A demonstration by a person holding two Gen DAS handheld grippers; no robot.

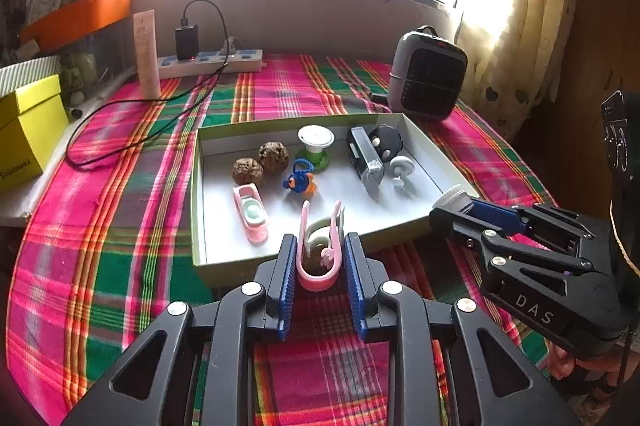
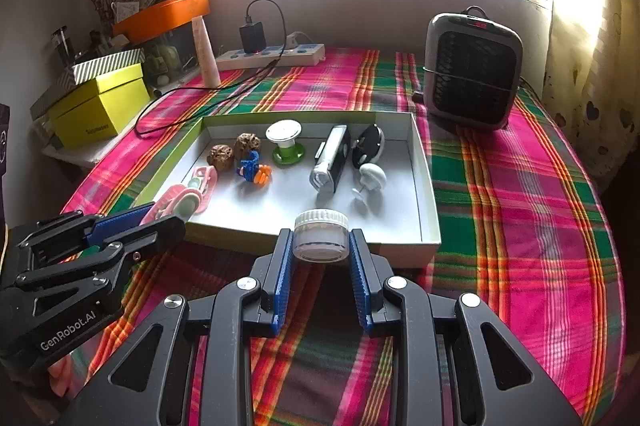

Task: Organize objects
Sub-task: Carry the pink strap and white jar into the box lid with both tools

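While walnuts (image 1: 260, 164) crowd the tray (image 1: 424, 134), a heater (image 1: 428, 74) stands behind.

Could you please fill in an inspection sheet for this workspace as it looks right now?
Surface: plaid cloth covers the table.
Job's things: shallow box holds two walnuts, a green-based spool, a blue and orange toy, a pink case and a few dark and white gadgets.
Clutter: grey heater, yellow box, upright tube.
Grippers: left hand-held gripper shut on a pink clip; right hand-held gripper shut on a small jar, both at the box's near edge.
Cables: power strip with charger; black cable loops over the cloth.
Surroundings: bright window, curtain.
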